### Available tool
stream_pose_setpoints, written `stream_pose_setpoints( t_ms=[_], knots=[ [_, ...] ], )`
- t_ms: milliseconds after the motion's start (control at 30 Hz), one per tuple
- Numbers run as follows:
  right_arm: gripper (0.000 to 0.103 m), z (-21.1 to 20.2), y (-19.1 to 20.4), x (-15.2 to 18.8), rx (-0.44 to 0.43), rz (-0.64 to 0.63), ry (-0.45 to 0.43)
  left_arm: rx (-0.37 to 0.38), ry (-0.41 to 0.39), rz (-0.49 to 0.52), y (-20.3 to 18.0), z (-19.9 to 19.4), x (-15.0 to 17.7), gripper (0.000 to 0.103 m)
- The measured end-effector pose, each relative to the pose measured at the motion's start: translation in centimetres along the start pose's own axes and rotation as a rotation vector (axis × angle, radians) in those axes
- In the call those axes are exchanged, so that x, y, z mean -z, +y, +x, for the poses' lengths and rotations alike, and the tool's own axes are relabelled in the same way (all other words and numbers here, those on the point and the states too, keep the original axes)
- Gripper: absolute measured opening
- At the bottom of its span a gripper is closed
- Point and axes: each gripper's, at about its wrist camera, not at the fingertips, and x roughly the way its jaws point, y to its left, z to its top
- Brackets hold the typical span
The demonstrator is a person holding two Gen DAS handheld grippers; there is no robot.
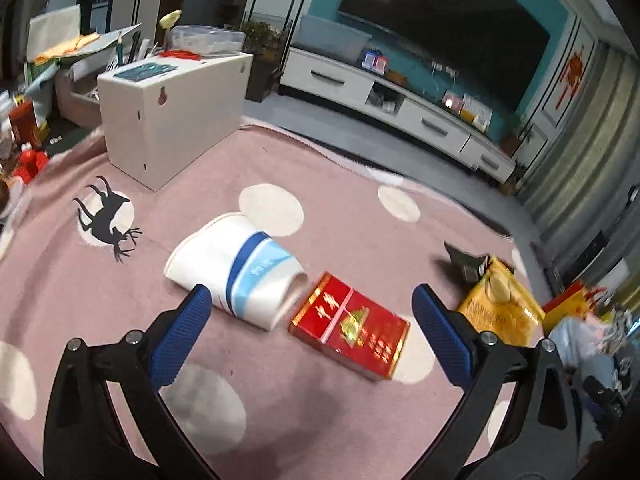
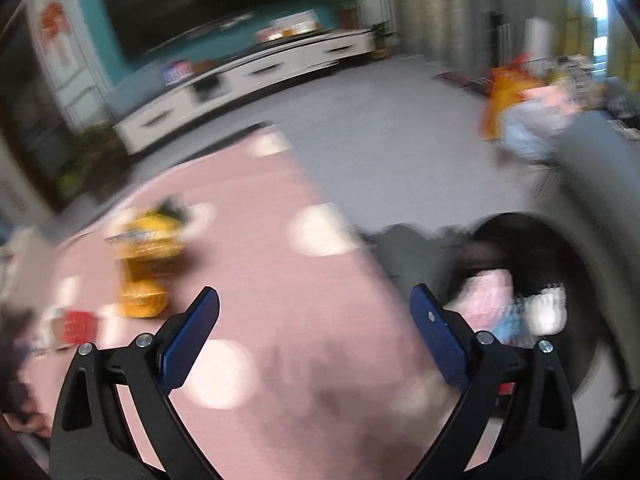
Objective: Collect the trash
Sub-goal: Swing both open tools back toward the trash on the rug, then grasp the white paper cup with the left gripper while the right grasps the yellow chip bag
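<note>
The left gripper (image 1: 312, 304) hangs wide open over a tipped paper cup (image 1: 236, 270) touching a red cigarette pack (image 1: 350, 330) on the pink rug (image 1: 280, 420).

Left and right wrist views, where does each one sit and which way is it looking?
Left wrist: on the left gripper, angled down at a tipped paper cup and red box on the pink rug; open blue fingers show.
Right wrist: on the right gripper, angled down at the rug edge and a dark bin; open fingers show.
Shared: rug, yellow snack bag, TV wall.

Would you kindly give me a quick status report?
Left gripper open, empty. Right gripper open, empty. Paper cup, red box on rug ahead. Nothing blocking.
</note>
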Motion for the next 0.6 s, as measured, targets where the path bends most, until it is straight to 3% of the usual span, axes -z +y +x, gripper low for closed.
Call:
stream_pose_setpoints(
  t_ms=[67,133,200,267,367,500,600],
  knots=[
    [0.094,1.7,3.2,-0.3,-0.111,-0.019,0.035,-0.005,0.043,-0.034,1.0,1.4,0.1,0.100],
    [0.094,2.8,5.7,-0.6,-0.172,-0.042,0.044,0.015,0.095,-0.053,1.6,2.9,0.4,0.100],
    [0.094,3.9,7.9,-0.8,-0.200,-0.066,0.048,-0.013,0.103,-0.066,1.8,3.5,0.8,0.100],
    [0.094,5.1,9.3,-0.9,-0.214,-0.088,0.055,-0.035,0.100,-0.080,2.4,4.0,0.7,0.100],
    [0.094,7.7,10.9,-1.0,-0.190,-0.125,0.091,0.006,0.099,-0.091,3.2,4.7,0.6,0.100],
    [0.092,10.2,11.4,-0.3,-0.159,-0.158,0.130,0.006,0.110,-0.065,3.5,6.2,0.6,0.100],
    [0.080,11.2,11.3,0.2,-0.171,-0.160,0.147,0.020,0.104,-0.038,3.3,6.6,0.6,0.100]
  ],
)
